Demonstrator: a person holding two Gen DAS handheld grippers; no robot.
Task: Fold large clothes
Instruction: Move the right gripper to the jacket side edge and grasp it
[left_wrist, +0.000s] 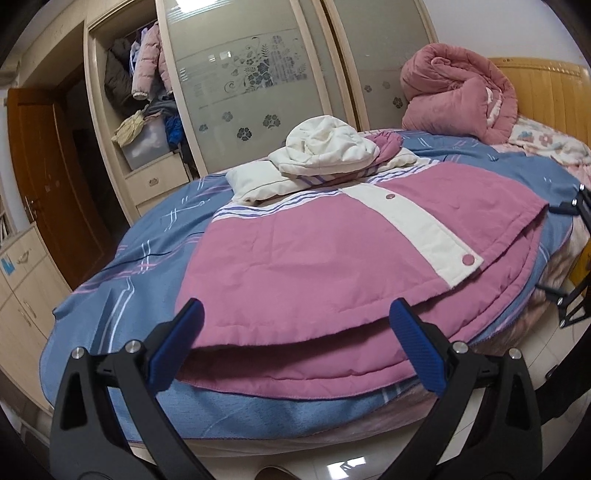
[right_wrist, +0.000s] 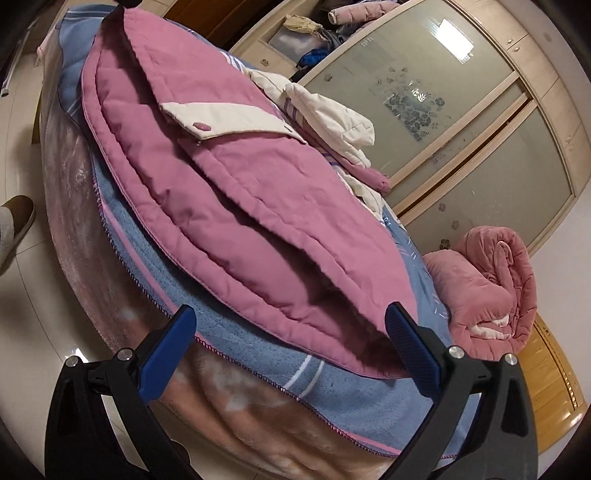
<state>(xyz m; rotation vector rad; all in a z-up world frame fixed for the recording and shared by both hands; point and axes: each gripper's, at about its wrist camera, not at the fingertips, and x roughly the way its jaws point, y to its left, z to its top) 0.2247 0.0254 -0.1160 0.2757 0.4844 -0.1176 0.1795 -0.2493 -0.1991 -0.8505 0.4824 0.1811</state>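
left gripper (left_wrist: 295, 325) jaws spread wide; right gripper (right_wrist: 290, 332) likewise

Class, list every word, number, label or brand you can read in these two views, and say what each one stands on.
Readable text: none.
Frosted glass wardrobe door: the floral etching includes fine rows that may be lettering, too blurred to read.
Blue sticker on the pale wooden cabinet: too small to read.
Pink and cream quilted jacket: no label visible.

No readable text, labels, brands or numbers in either view.
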